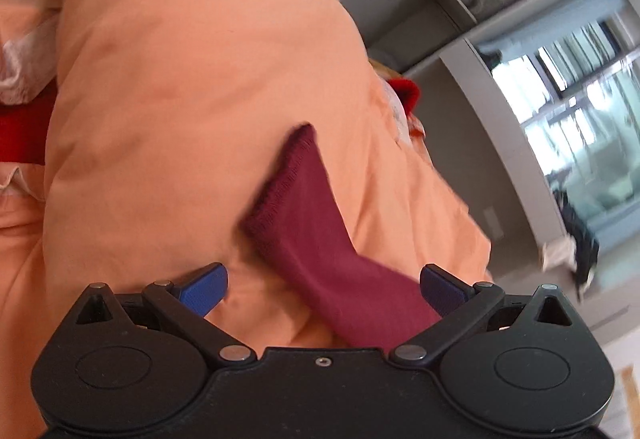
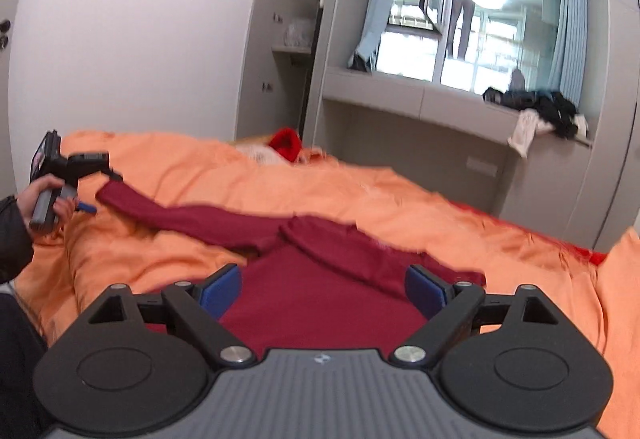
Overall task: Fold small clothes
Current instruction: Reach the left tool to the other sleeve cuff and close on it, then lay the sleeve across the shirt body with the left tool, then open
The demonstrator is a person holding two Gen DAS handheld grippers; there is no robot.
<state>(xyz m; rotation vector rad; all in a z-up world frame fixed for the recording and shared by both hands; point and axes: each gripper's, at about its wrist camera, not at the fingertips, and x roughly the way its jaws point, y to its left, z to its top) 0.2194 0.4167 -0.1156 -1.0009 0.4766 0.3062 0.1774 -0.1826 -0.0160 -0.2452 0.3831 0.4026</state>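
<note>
A maroon sweater (image 2: 320,279) is lying on the orange duvet (image 2: 400,191); the left gripper (image 1: 324,289) and right gripper (image 2: 323,289) are both gaping apart, holding nothing. No writing is legible.

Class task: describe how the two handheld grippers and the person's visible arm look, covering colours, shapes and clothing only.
Both grippers, left and right, have black linkage arms with silver pivot pins, round black housings and blue textured pads. The right's base is ribbed grey; the left's is plain black. The sleeve is dark.
</note>
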